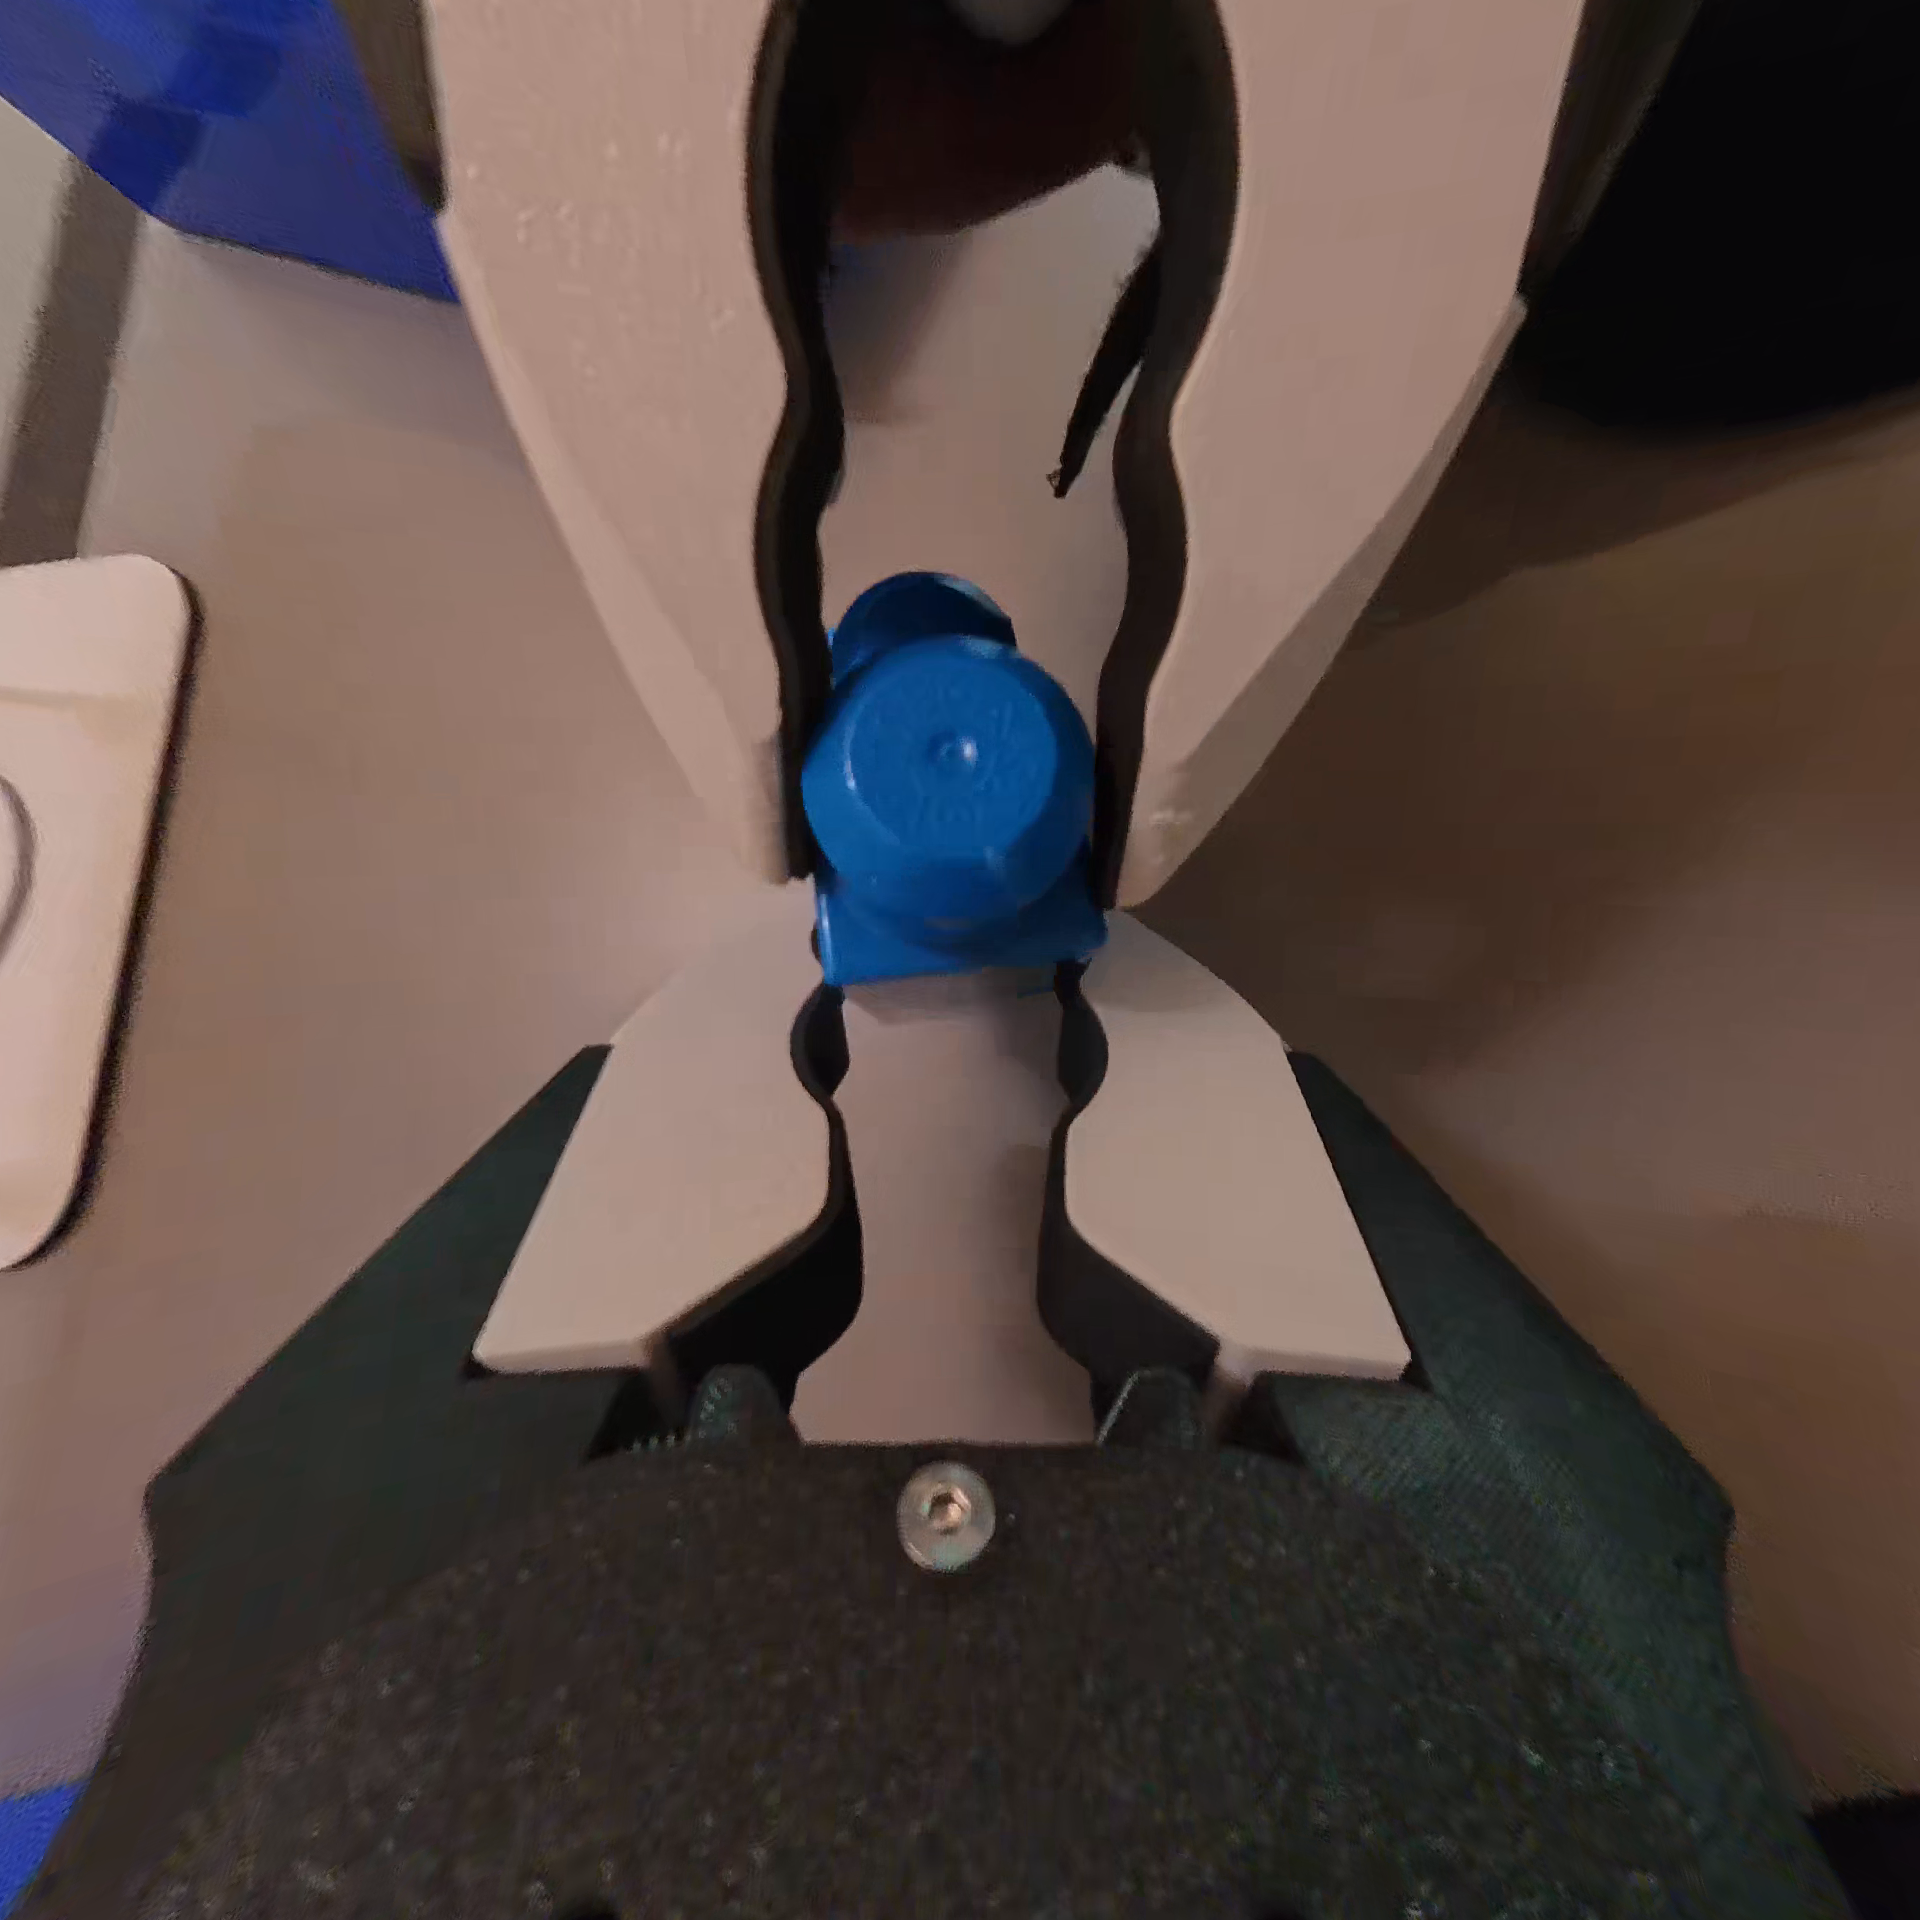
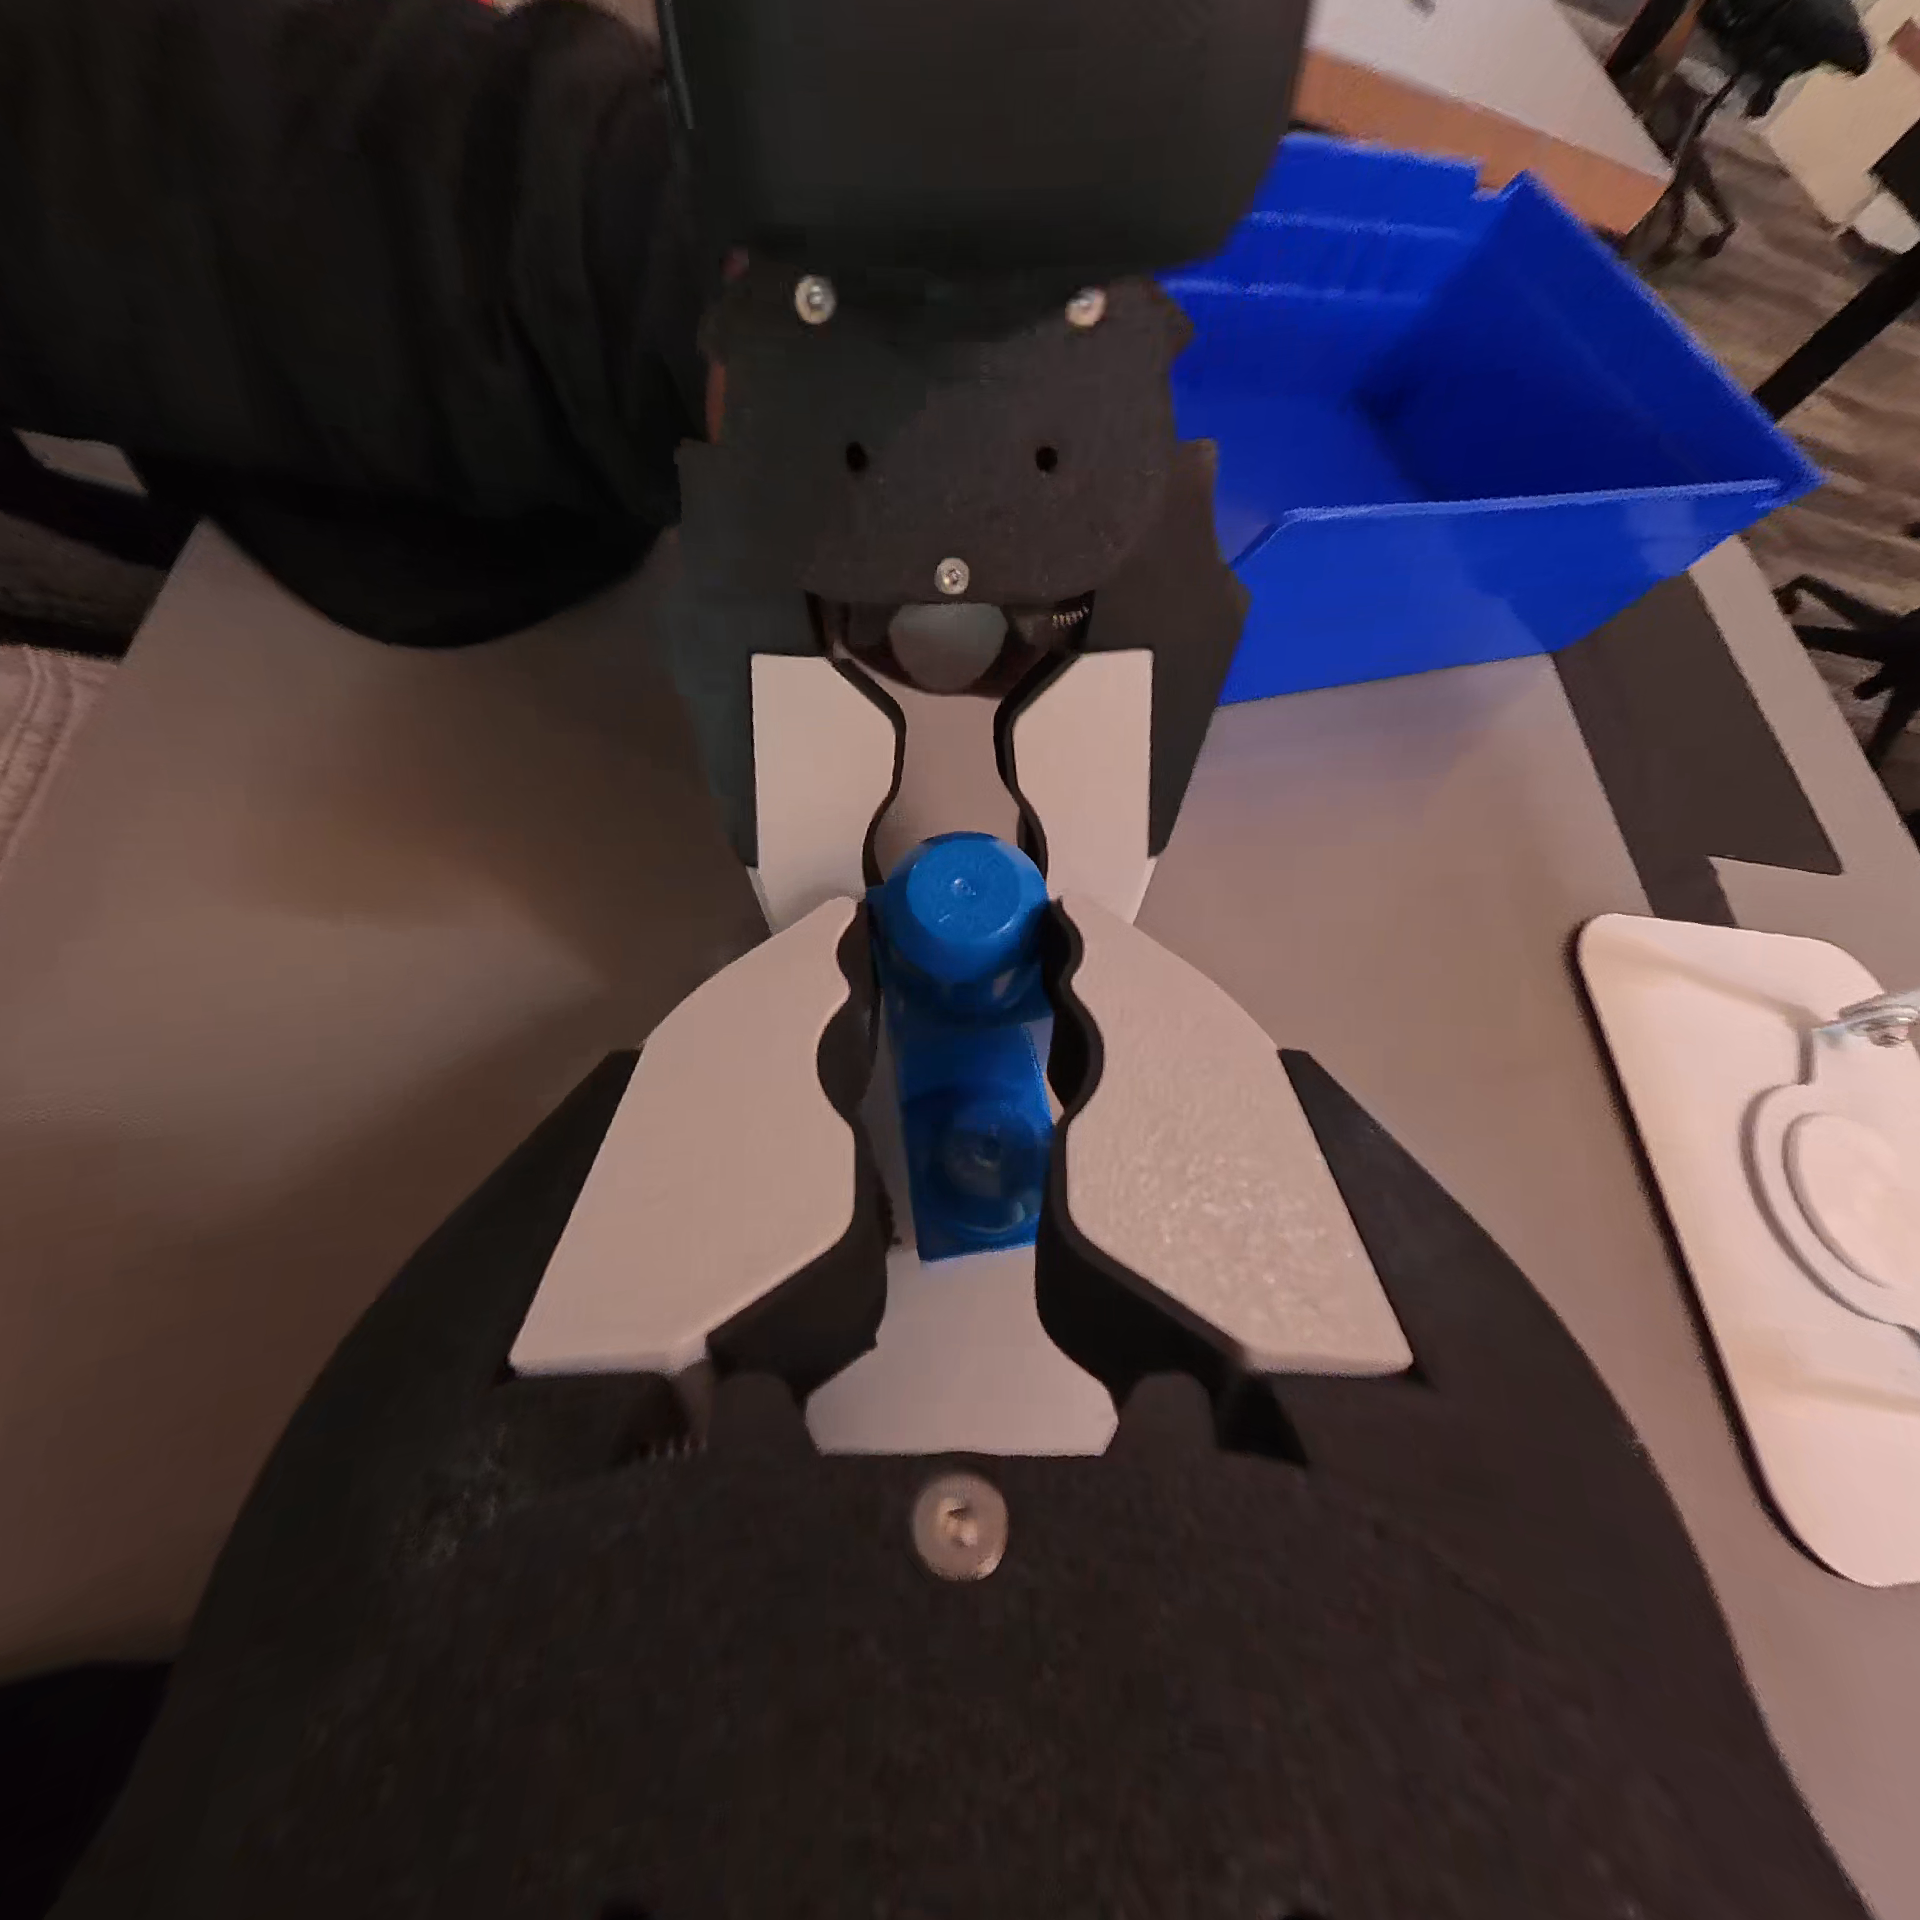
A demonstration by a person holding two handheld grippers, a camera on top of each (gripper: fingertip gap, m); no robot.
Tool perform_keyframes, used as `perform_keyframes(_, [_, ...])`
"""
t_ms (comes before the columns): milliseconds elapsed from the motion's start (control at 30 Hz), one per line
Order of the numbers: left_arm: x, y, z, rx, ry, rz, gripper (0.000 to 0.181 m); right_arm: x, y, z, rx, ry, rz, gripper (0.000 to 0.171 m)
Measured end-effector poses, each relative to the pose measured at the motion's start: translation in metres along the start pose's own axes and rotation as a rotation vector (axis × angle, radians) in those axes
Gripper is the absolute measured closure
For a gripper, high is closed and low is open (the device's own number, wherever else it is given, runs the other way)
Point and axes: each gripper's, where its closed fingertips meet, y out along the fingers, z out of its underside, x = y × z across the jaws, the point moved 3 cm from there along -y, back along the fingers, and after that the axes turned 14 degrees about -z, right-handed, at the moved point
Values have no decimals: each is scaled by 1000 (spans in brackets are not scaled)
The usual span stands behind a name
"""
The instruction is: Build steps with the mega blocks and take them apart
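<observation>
Both grippers — left [image 1: 951,961] and right [image 2: 961,1023] — were clamped on the blue block [image 2: 961,1091]; light, stiff, probably slick plastic — best pinched on its flat sides.

Blue plastic bin [image 2: 1507,436] on grey table [image 2: 364,883], white flat plate [image 2: 1714,1195] near the edge

Opposed close wrist views, shared blue block [image 1: 945,790]
</observation>
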Motion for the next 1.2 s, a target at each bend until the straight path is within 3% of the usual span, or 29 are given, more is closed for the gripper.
perform_keyframes(200, [33, -19, -20, -290, -222, -70, 132, -17, -52, -18, -153, 14, 163, 140])
perform_keyframes(333, [67, -35, -23, -482, -439, -172, 153, -28, -115, -31, -235, 20, 291, 141])
perform_keyframes(433, [87, -45, -19, -585, -552, -258, 177, -40, -164, -31, -186, 28, 385, 141])
perform_keyframes(567, [106, -55, -12, -658, -644, -384, 181, -64, -225, -8, -63, 109, 464, 141])
perform_keyframes(733, [110, -58, -10, -669, -645, -428, 181, -96, -279, 60, 52, 305, 515, 140])
perform_keyframes(967, [108, -54, -9, -655, -625, -428, 181, -114, -275, 169, 196, 520, 513, 140])
perform_keyframes(1200, [106, -45, -4, -617, -612, -420, 181, -132, -256, 202, 330, 573, 454, 140])
